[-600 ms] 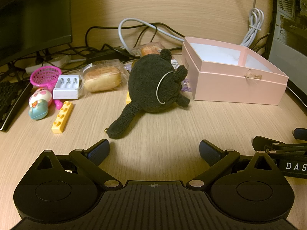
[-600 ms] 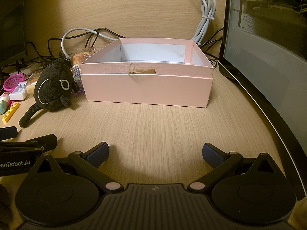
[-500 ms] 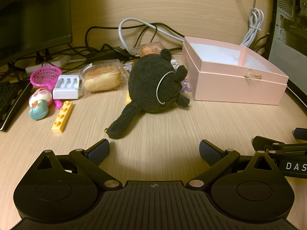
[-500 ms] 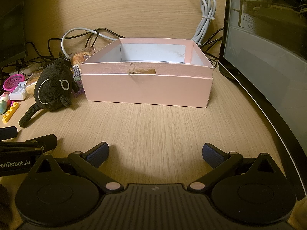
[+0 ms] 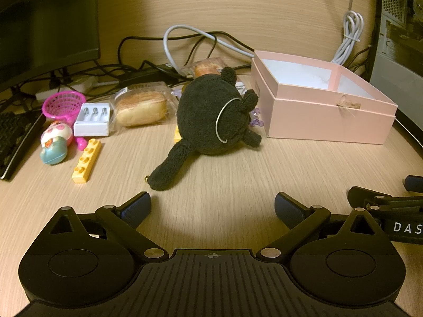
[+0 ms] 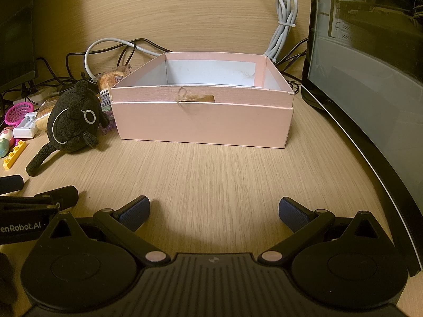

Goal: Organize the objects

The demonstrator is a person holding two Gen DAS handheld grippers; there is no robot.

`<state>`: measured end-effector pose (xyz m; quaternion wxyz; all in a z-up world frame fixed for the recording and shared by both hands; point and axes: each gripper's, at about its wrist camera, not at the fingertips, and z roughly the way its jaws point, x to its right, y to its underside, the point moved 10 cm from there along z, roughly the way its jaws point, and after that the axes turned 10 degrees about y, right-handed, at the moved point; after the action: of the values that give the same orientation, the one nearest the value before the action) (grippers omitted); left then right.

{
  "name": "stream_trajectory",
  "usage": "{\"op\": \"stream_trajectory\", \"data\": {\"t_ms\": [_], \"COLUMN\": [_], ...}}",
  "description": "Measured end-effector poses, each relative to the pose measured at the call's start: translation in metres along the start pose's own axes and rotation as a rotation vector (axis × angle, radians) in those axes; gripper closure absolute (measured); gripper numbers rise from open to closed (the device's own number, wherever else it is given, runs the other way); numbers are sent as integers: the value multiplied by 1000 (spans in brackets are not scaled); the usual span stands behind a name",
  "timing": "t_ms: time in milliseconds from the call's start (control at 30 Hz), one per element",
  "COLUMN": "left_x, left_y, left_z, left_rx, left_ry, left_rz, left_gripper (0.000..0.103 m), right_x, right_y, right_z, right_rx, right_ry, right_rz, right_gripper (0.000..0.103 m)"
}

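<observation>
A black plush toy (image 5: 211,121) lies on the wooden desk, its tail pointing toward my left gripper (image 5: 212,206), which is open and empty just in front of it. An open pink box (image 5: 325,113) stands to the plush's right; its inside looks empty. In the right wrist view the box (image 6: 203,124) is straight ahead and the plush (image 6: 71,126) is at the left. My right gripper (image 6: 214,211) is open and empty, well short of the box. A yellow brick (image 5: 86,160), an egg-shaped toy (image 5: 55,142), a pink basket (image 5: 63,104), a white case (image 5: 92,119) and wrapped bread (image 5: 141,108) lie left of the plush.
Cables (image 5: 190,42) run along the back wall. A monitor (image 5: 47,23) and a keyboard (image 5: 15,137) are at the left. A computer case (image 6: 370,66) stands at the right, close to the box. Another wrapped bun (image 5: 206,66) lies behind the plush.
</observation>
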<state>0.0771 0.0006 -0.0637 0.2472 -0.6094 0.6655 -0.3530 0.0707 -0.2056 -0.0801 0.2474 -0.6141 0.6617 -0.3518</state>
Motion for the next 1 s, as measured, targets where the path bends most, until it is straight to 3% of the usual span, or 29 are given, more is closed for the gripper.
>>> {"op": "stream_trajectory", "data": {"t_ms": [600, 667, 800, 900, 1000], "left_x": [0, -5, -11, -16, -18], "left_y": [-1, -12, -62, -87, -88], "left_z": [-4, -10, -15, 14, 46], "left_rx": [-4, 18, 118, 50, -61], "left_ry": [13, 60, 44, 47, 78], "left_rz": [-23, -60, -36, -60, -71], "left_gripper": [2, 2, 2, 2, 2], "right_x": [-2, -2, -4, -5, -5], "right_y": [2, 3, 4, 5, 4], "right_z": [3, 2, 3, 3, 3], "right_rx": [-8, -27, -53, -68, -97], "right_ry": [-22, -37, -41, -31, -26], "right_rz": [-16, -33, -46, -39, -40], "right_gripper": [0, 0, 0, 0, 0]}}
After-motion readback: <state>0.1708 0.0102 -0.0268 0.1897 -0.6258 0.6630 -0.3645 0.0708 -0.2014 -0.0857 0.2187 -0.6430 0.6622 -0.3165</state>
